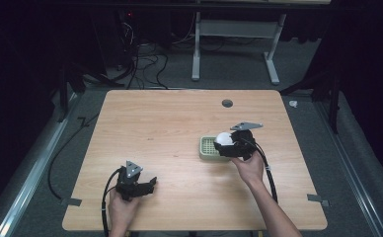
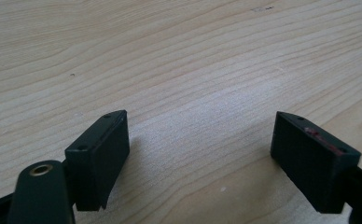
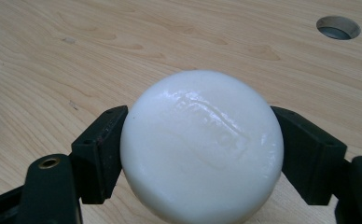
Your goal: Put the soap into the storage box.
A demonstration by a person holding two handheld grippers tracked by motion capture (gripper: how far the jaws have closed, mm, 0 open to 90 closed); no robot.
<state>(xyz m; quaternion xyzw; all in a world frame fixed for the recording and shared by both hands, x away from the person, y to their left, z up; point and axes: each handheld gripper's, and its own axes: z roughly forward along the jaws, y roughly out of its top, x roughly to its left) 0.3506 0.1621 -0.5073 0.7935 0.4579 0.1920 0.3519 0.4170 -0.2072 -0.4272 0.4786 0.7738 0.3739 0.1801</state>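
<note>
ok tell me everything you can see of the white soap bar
The white soap bar is a rounded, glossy puck with faint embossed lettering on its top face. It looks smooth, waxy and whole. The right tool is shut on it, one black pad pressing each side. In the high view it sits above the far edge of the pale green slotted soap dish; whether it touches the dish I can't tell.

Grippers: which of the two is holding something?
The right gripper, shut on a white soap bar above the green dish; the left gripper stands open over bare table.
</note>
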